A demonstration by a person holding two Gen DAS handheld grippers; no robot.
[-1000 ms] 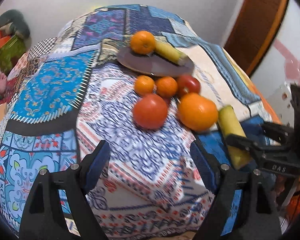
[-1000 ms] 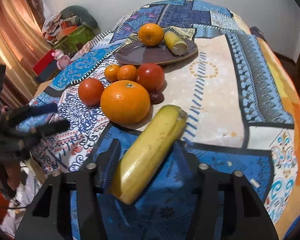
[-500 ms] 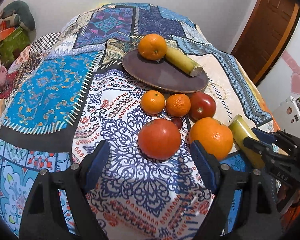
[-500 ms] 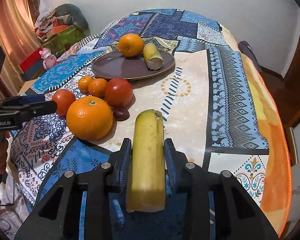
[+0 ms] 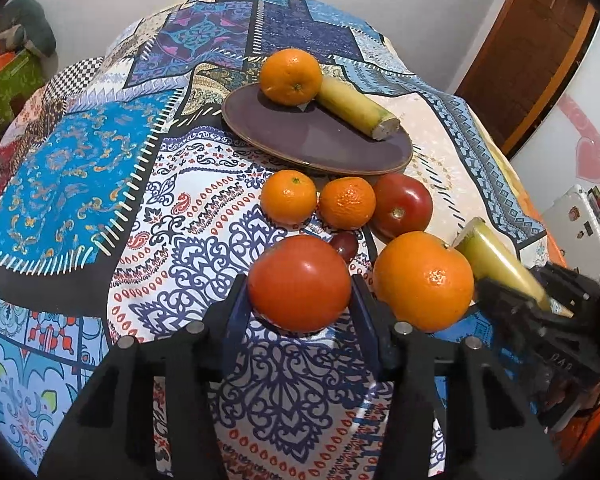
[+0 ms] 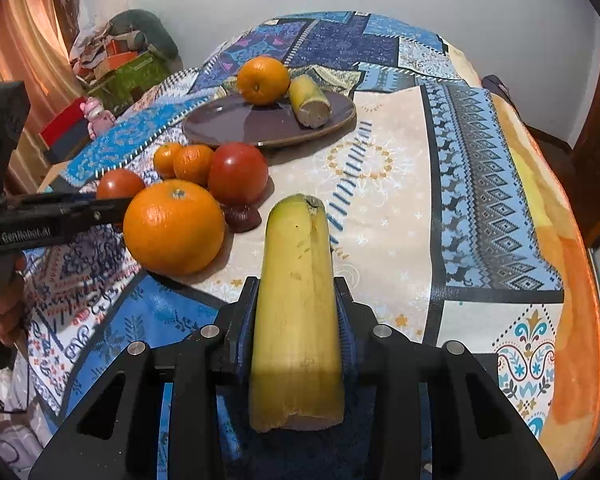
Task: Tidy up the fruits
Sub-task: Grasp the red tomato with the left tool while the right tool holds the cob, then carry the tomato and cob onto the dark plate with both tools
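Observation:
My left gripper (image 5: 298,296) is shut on a red tomato (image 5: 299,282) that rests on the patterned cloth. My right gripper (image 6: 296,304) is shut on a banana piece (image 6: 296,300) and holds it above the cloth, pointing at the brown plate (image 6: 236,124). The plate (image 5: 324,140) carries an orange (image 5: 291,76) and another banana piece (image 5: 356,108). A big orange (image 5: 424,280), two mandarins (image 5: 288,196), a second tomato (image 5: 402,204) and a small dark fruit (image 5: 346,245) lie between the grippers and the plate.
The table wears a patchwork cloth (image 5: 80,160) that drops off at the edges. A wooden door (image 5: 528,40) stands at the right, and boxes and toys (image 6: 112,68) sit beyond the table's left side.
My left gripper moved forward and closed on the near tomato. My right gripper tightened on the banana piece and raised it slightly.

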